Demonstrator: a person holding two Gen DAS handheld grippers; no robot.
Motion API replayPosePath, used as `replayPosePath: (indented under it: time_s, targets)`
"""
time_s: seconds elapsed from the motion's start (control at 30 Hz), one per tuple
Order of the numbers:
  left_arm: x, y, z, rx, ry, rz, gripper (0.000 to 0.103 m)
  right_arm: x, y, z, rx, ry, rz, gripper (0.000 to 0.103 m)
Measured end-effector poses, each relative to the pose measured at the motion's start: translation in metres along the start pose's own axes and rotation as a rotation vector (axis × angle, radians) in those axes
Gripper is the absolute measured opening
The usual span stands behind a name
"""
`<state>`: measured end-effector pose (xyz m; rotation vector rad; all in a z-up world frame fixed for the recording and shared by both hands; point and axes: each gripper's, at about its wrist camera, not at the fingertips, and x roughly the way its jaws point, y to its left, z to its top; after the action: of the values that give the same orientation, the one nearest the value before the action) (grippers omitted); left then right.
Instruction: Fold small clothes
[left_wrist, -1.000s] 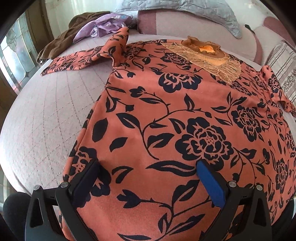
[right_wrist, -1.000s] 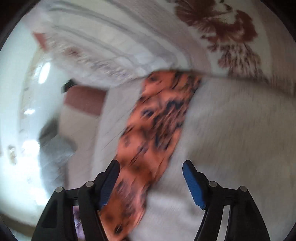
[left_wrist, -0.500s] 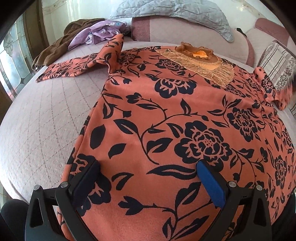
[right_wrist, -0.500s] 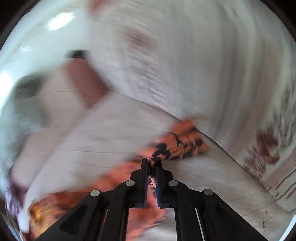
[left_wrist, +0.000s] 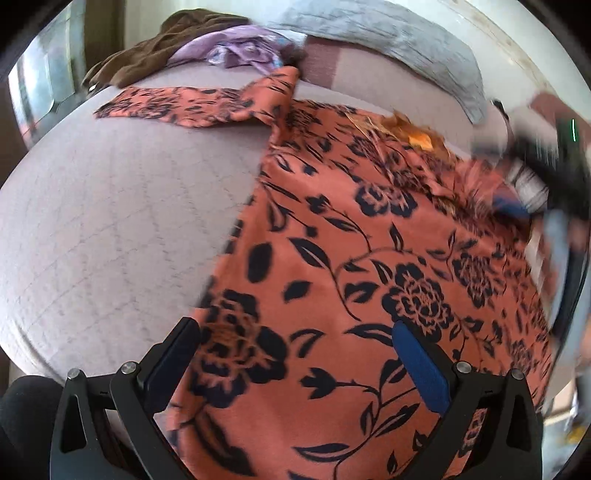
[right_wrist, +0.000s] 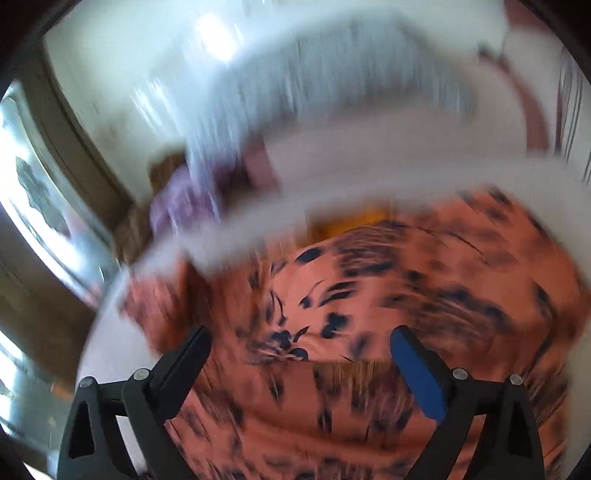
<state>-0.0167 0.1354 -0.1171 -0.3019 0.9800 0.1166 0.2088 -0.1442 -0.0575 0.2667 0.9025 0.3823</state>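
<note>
An orange blouse (left_wrist: 362, 266) with a dark flower print lies spread on the bed (left_wrist: 110, 236), filling the centre and right of the left wrist view, one sleeve (left_wrist: 192, 105) stretched toward the upper left. The left gripper (left_wrist: 295, 354) stands wide over the hem at the bottom of the frame, gripping nothing. The right gripper (right_wrist: 299, 354), blurred, is opening wide over the blouse (right_wrist: 388, 295), nothing pinched between its pads. Brown and purple clothes (left_wrist: 192, 51) sit at the upper left.

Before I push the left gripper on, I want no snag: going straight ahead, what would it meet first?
Most likely the orange flowered top, spread flat on the bed right ahead of the open left gripper; depth is hard to judge.
</note>
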Motion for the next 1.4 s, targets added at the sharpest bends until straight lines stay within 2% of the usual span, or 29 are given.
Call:
replayPosePath:
  time_s: [0.03, 0.1, 0.2, 0.27, 0.4, 0.5, 0.57, 0.63, 0.7, 0.77, 0.8, 0.83, 0.87, 0.9, 0.93, 0.97, 1.0, 1.07, 1.13, 1.17, 1.23, 1.27, 1.3, 1.33, 1.4]
  targets:
    - [-0.006, 0.003, 0.004, -0.016, -0.016, -0.005, 0.103, 0.005, -0.012, -0.012, 0.025, 0.029, 0.002, 0.098]
    - [-0.013, 0.005, 0.013, -0.033, -0.041, -0.035, 0.103, -0.006, -0.029, -0.03, 0.051, 0.025, -0.006, 0.098]
    - [-0.017, -0.007, 0.043, -0.079, -0.061, -0.148, 0.103, -0.038, -0.063, -0.07, 0.102, 0.004, -0.043, 0.098]
    - [-0.012, -0.02, 0.066, -0.113, -0.058, -0.251, 0.103, -0.044, -0.079, -0.088, 0.121, 0.001, -0.072, 0.098]
    - [0.015, -0.055, 0.114, -0.149, -0.046, -0.372, 0.103, -0.05, -0.117, -0.123, 0.206, -0.001, -0.074, 0.098]
    - [0.056, -0.081, 0.147, -0.174, 0.011, -0.413, 0.102, -0.047, -0.115, -0.133, 0.171, -0.05, -0.053, 0.098]
    - [0.088, -0.095, 0.161, -0.173, 0.066, -0.393, 0.095, -0.041, -0.109, -0.137, 0.13, -0.063, -0.07, 0.099]
    - [0.115, -0.101, 0.168, -0.178, 0.109, -0.331, 0.085, -0.04, -0.107, -0.142, 0.106, -0.09, -0.073, 0.099]
    - [0.135, -0.103, 0.168, -0.181, 0.143, -0.305, 0.083, -0.045, -0.113, -0.145, 0.133, -0.111, -0.035, 0.099]
    - [0.147, -0.108, 0.165, -0.167, 0.166, -0.288, 0.071, -0.047, -0.12, -0.146, 0.159, -0.126, 0.002, 0.099]
    - [0.155, -0.107, 0.163, -0.157, 0.185, -0.264, 0.056, -0.048, -0.121, -0.147, 0.157, -0.13, 0.006, 0.099]
    - [0.158, -0.109, 0.163, -0.144, 0.182, -0.227, 0.035, -0.048, -0.12, -0.147, 0.151, -0.132, 0.002, 0.099]
    - [0.159, -0.111, 0.164, -0.111, 0.171, -0.168, 0.019, -0.051, -0.121, -0.148, 0.147, -0.133, -0.001, 0.099]
    - [0.162, -0.113, 0.166, -0.09, 0.179, -0.146, 0.005, -0.049, -0.12, -0.147, 0.144, -0.133, -0.004, 0.099]
    - [0.159, -0.113, 0.169, -0.085, 0.178, -0.16, 0.005, -0.049, -0.12, -0.147, 0.144, -0.134, -0.003, 0.099]
    - [0.148, -0.115, 0.173, -0.067, 0.141, -0.158, 0.005, -0.048, -0.12, -0.148, 0.145, -0.135, -0.001, 0.099]
    - [0.131, -0.118, 0.178, -0.033, 0.077, -0.161, 0.005, -0.049, -0.12, -0.148, 0.148, -0.138, 0.003, 0.099]
    - [0.086, -0.12, 0.184, 0.047, -0.099, -0.148, 0.005, -0.049, -0.12, -0.148, 0.152, -0.141, 0.01, 0.099]
    - [0.067, -0.113, 0.186, 0.052, -0.163, -0.126, 0.005, -0.048, -0.12, -0.148, 0.152, -0.141, 0.01, 0.099]
    - [0.067, -0.107, 0.186, 0.043, -0.161, -0.116, 0.005, -0.048, -0.12, -0.148, 0.151, -0.141, 0.008, 0.1]
    - [0.088, -0.096, 0.183, 0.047, -0.103, -0.062, 0.005, -0.046, -0.118, -0.148, 0.147, -0.138, 0.005, 0.1]
    - [0.106, -0.094, 0.181, 0.047, -0.064, -0.033, 0.005, -0.046, -0.117, -0.148, 0.145, -0.136, 0.003, 0.101]
    - [0.129, -0.089, 0.176, 0.052, 0.014, -0.006, 0.005, -0.046, -0.117, -0.148, 0.141, -0.134, 0.002, 0.102]
    - [0.144, -0.086, 0.17, 0.052, 0.044, 0.027, 0.005, -0.046, -0.116, -0.147, 0.136, -0.129, 0.001, 0.102]
    - [0.155, -0.082, 0.161, 0.061, 0.043, 0.037, 0.007, -0.047, -0.114, -0.144, 0.127, -0.101, -0.016, 0.102]
